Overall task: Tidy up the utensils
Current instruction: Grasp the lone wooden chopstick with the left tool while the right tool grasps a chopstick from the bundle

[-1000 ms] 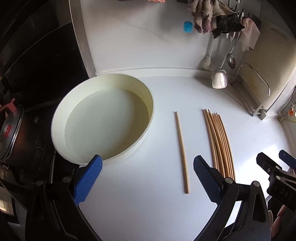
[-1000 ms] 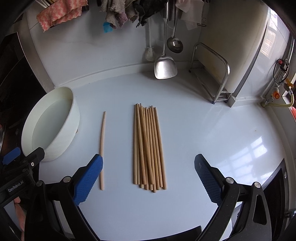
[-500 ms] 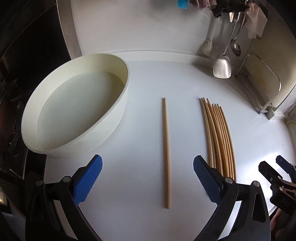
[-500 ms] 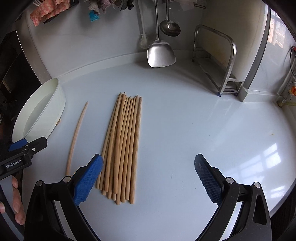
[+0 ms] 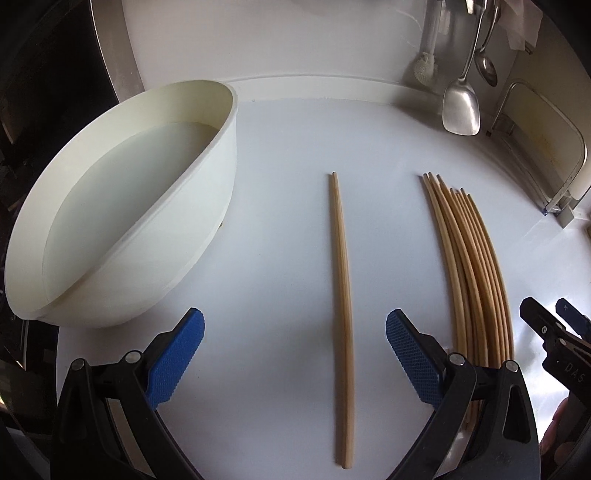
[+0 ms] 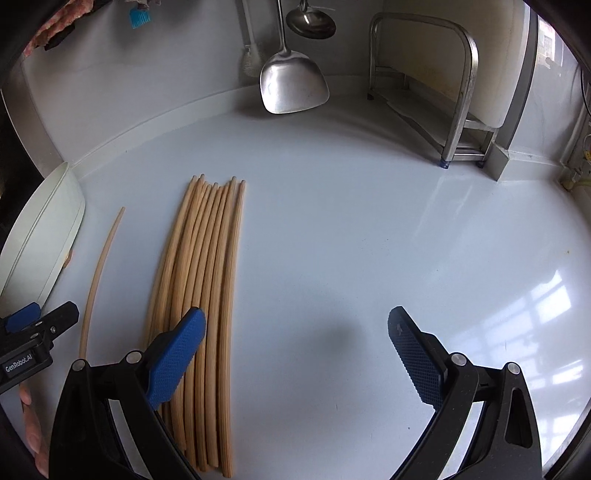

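Slim round wooden chopsticks (image 5: 341,295) between the left tongs' (image 5: 295,354) spread, knurled blue pads (image 5: 412,356).

I see a glossy white countertop (image 6: 369,229) curving up into a white backsplash (image 5: 295,37), with window light reflecting at its right. A steel spatula (image 6: 293,86), ladle (image 6: 311,23) and cloths (image 6: 55,29) hang on the wall beside a metal rack (image 6: 458,85).
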Available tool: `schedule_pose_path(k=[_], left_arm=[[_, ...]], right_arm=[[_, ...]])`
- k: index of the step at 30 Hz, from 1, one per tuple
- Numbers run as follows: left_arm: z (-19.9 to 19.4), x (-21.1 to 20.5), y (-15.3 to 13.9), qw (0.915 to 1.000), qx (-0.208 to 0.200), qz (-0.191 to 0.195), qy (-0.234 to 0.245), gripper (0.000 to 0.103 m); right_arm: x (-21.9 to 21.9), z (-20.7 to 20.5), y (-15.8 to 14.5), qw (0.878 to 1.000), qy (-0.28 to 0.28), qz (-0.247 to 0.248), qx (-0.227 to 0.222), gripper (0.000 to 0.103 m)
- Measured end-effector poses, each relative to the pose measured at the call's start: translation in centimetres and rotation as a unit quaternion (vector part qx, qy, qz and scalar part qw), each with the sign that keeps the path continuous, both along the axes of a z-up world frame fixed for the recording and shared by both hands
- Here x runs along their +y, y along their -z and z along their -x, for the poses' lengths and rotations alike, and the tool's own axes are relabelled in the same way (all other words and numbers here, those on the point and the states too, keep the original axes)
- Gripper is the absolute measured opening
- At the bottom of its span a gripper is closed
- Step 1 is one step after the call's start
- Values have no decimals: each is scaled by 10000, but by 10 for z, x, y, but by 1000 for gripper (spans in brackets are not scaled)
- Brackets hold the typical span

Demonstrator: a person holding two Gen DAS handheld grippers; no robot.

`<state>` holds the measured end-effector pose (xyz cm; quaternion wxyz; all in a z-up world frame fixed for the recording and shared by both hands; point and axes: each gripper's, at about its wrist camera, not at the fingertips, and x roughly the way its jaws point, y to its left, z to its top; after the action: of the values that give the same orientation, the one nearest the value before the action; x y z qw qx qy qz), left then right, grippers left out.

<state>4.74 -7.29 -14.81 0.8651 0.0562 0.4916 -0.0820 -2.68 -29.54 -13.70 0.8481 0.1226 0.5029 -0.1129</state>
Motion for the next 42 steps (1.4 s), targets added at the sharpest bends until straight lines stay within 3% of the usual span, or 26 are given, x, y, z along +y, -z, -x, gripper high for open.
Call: schedule_pose_path(k=[10, 26, 31, 36, 42], left_arm=[[-9, 0, 12, 9999, 78, -59, 44, 97], [-16, -13, 27, 9999, 167, -33, -9, 97], [-12, -15, 28, 9999, 156, -5, 25, 95], [-7, -19, 25, 9999, 96, 54, 105, 82], [-4, -23, 22, 9999, 51, 71, 149, 66]], right_arm=[[7, -9, 13, 9989, 67, 375, 258, 95], [18, 0, 16, 9967, -141, 762, 259, 94], [20, 3, 14, 9972, -260, 677, 161, 82], [20, 3, 12, 9977, -371, 567, 76, 58], [21, 3, 11, 9972, -508, 538, 46, 50]])
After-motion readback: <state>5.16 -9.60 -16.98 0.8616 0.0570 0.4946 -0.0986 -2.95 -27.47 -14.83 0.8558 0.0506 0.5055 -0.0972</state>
